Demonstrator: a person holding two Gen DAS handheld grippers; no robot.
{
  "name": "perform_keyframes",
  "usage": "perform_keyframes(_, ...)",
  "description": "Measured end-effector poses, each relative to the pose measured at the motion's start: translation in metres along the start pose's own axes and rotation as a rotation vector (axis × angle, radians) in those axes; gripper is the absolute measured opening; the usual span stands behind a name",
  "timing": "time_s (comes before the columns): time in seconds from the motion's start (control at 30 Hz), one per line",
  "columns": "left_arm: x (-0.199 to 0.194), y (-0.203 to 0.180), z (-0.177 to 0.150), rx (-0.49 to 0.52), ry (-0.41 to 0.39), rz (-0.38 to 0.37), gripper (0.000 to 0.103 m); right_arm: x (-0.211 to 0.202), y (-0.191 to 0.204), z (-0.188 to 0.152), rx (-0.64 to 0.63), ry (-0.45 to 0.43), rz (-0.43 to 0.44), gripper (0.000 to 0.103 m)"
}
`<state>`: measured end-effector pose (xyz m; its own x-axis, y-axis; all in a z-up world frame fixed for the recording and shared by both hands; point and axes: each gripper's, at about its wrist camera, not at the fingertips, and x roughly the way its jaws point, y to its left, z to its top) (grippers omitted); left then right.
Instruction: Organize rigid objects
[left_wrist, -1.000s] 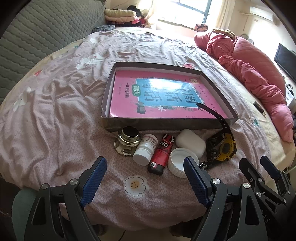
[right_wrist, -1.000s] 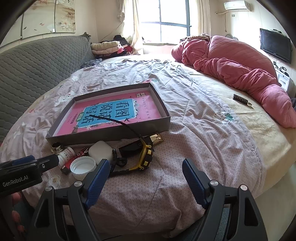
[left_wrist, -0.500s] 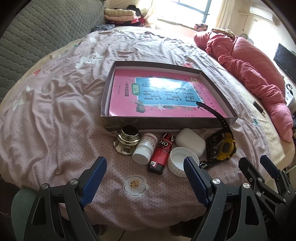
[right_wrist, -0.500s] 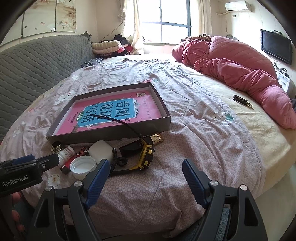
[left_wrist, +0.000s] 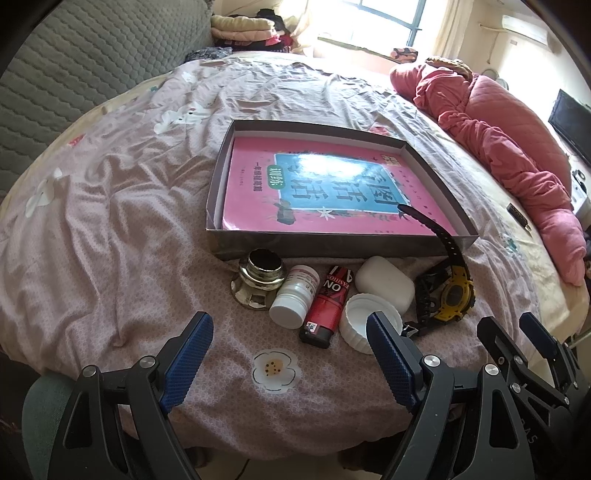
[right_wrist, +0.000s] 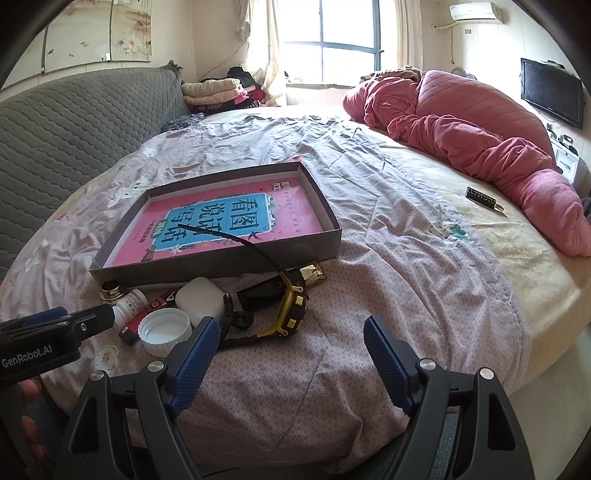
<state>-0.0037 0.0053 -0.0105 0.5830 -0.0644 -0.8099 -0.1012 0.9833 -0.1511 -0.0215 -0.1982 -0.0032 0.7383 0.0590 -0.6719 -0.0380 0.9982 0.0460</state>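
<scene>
A grey shallow box (left_wrist: 218, 206) (right_wrist: 221, 266) lies on the bed with a pink book (left_wrist: 325, 192) inside. In front of it lie a brass cap (left_wrist: 260, 280), a white pill bottle (left_wrist: 295, 301), a red lighter (left_wrist: 327, 306), a white case (left_wrist: 384, 282), a white lid (left_wrist: 364, 317) and a yellow-black watch (left_wrist: 452, 295) (right_wrist: 291, 306). Its strap leans on the box edge. My left gripper (left_wrist: 290, 363) is open and empty, just short of the items. My right gripper (right_wrist: 288, 360) is open and empty, near the watch.
The bed has a wrinkled pink sheet (left_wrist: 110, 229). A red quilt (right_wrist: 480, 140) lies at the far right. A small dark object (right_wrist: 482, 197) lies on the beige blanket. A gold-wrapped piece (right_wrist: 314, 275) sits by the box corner. A grey headboard (right_wrist: 74, 122) is at the left.
The left view has shifted very slightly; the objects and both grippers stay as they were.
</scene>
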Motion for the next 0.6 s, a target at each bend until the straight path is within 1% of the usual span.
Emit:
perform_keyframes(0.4, -0.002, 0.013, -0.004, -0.022, -0.005, 0.016, 0.086, 0.0, 0.0, 0.0, -0.001, 0.0, -0.001, 0.08)
perform_keyframes(0.6, 0.003, 0.023, -0.006, -0.042, 0.016, 0.017, 0.086, 0.001, 0.002, -0.001, -0.001, 0.005, 0.004, 0.08)
